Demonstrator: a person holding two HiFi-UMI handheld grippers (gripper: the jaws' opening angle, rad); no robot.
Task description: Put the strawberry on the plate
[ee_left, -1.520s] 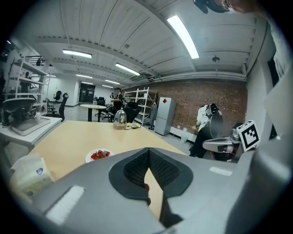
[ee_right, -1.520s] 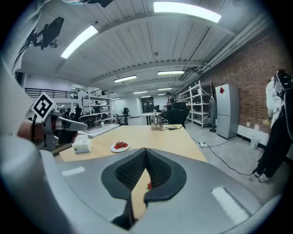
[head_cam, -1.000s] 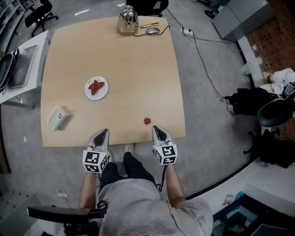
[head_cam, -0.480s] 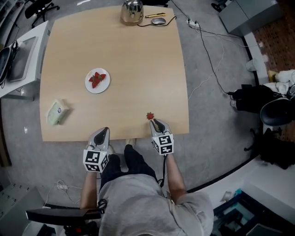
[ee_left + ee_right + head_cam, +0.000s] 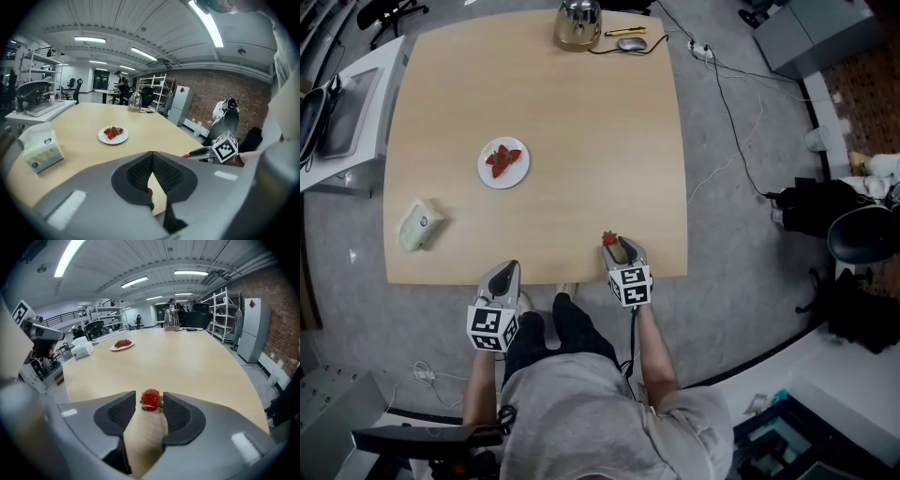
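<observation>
A lone red strawberry (image 5: 150, 400) (image 5: 609, 238) lies on the tan table (image 5: 581, 141) near its front edge. My right gripper (image 5: 149, 401) (image 5: 617, 246) stands just behind it, jaws opening, the berry at the tips and the pads not pressing it. The white plate (image 5: 503, 163) (image 5: 113, 136) (image 5: 122, 346) holds several strawberries at the table's middle left. My left gripper (image 5: 152, 159) (image 5: 504, 277) hangs at the front edge, shut and with nothing in it.
A tissue pack (image 5: 420, 226) (image 5: 40, 150) lies at the left front. A metal kettle (image 5: 577, 22), a mouse (image 5: 631, 43) and a pencil sit at the far edge. Cables (image 5: 731, 103) run over the floor on the right, beside a dark chair (image 5: 862, 234).
My right gripper has moved forward over the table edge to the lone strawberry and its jaws have come apart. The left gripper has stayed put.
</observation>
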